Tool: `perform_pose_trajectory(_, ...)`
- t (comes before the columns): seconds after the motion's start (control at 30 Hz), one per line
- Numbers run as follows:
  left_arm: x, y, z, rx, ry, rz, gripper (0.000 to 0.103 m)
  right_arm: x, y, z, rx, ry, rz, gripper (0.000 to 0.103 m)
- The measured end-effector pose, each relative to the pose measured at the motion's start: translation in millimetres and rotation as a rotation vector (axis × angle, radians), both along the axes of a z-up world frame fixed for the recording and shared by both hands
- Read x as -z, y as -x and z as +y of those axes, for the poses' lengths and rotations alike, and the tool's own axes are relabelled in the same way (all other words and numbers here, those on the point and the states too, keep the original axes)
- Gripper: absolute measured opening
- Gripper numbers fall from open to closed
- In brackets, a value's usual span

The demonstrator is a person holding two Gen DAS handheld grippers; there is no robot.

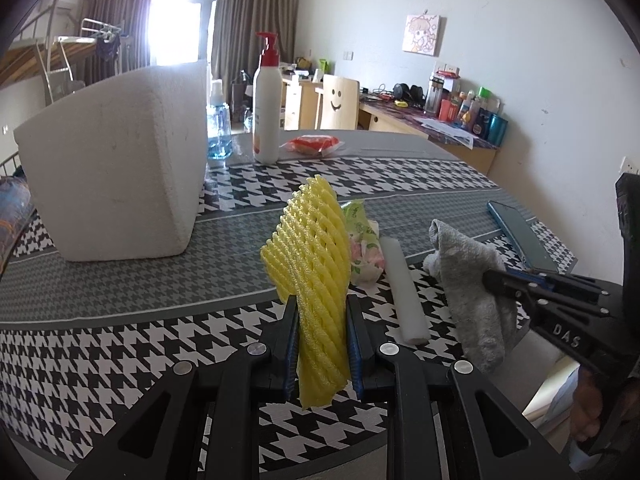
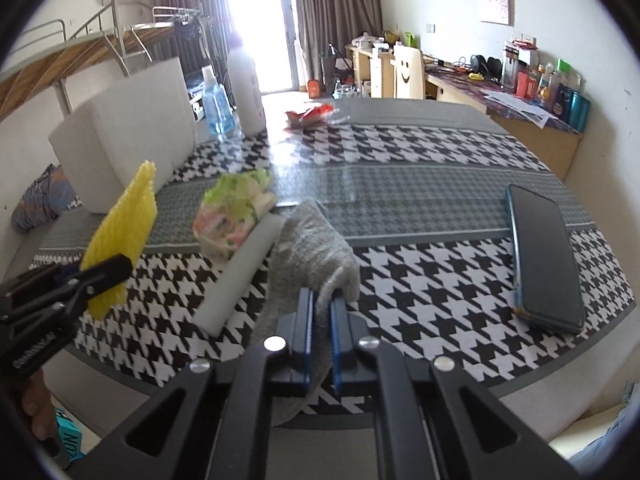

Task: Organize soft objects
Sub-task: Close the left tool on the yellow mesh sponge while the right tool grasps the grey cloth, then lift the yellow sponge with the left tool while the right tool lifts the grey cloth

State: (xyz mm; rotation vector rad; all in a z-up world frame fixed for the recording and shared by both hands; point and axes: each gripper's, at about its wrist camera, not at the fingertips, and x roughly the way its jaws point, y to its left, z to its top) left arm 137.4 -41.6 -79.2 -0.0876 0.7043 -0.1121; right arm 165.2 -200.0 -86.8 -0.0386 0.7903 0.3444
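Yellow foam netting (image 1: 310, 280) stands upright, clamped in the left gripper (image 1: 322, 344) above the houndstooth counter (image 1: 120, 344) in the left wrist view, while the right wrist view shows the right gripper (image 2: 322, 312) closed on a grey sock (image 2: 310, 240) lying beside a white foam stick (image 2: 240, 276).

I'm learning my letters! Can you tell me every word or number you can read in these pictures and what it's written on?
"DAS": white letters on the black arm of the right gripper.
The white pump bottle has a label, too blurred to read.
Bottles on the far desk: labels too small to read.
Turquoise thing at the bottom left edge: letters cut off, unreadable.
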Motion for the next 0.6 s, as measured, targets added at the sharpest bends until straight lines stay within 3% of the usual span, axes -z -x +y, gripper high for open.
perform_pose_trajectory(0.6, -23, 20, 3, 0.012, -0.037, -0.084, 0.022, -40, 25, -2, -0.002, -0.041, -0.133, 0.008)
